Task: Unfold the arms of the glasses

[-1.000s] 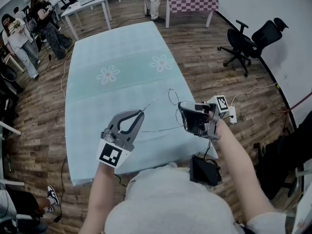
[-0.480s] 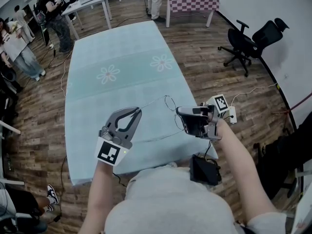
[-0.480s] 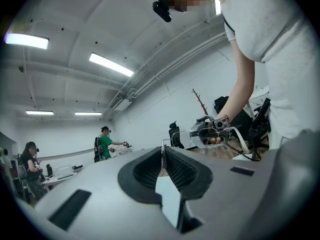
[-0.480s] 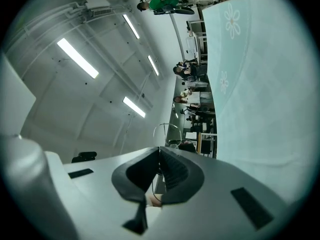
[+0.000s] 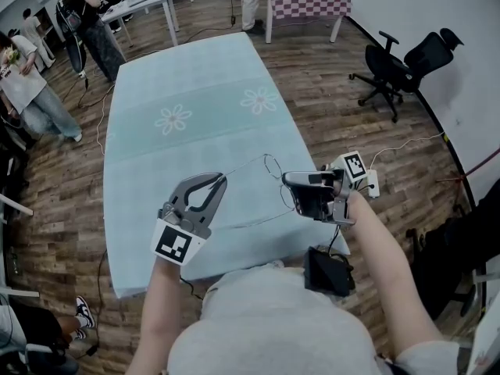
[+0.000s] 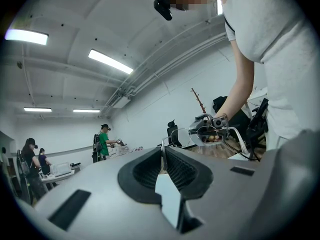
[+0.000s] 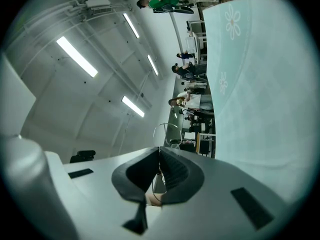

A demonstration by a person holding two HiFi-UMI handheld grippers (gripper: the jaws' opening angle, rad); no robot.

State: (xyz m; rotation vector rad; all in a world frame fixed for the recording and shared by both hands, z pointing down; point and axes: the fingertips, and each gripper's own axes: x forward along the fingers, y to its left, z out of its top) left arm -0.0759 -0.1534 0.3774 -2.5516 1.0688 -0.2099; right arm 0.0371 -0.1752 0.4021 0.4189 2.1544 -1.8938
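Observation:
Thin wire-framed glasses (image 5: 270, 165) hang in the air over the near edge of the table, stretched between my two grippers. My left gripper (image 5: 223, 177) is shut on the tip of one thin arm (image 5: 245, 165), and in the left gripper view that wire (image 6: 162, 151) runs out from between the shut pads toward a lens (image 6: 183, 136). My right gripper (image 5: 287, 181) faces it from the right, shut on the frame by the lenses. In the right gripper view one lens ring (image 7: 165, 133) stands just past the closed jaws (image 7: 160, 156). A second arm (image 5: 250, 220) trails below.
A long table with a pale blue flowered cloth (image 5: 195, 92) stretches away from me. A black office chair (image 5: 398, 65) stands at the right, a black box (image 5: 328, 272) by my waist. Several people (image 5: 31, 84) stand at the far left near a white desk (image 5: 144, 2).
Both grippers and the glasses have shifted slightly up and to the left, still holding the glasses. People at the far left have walked on.

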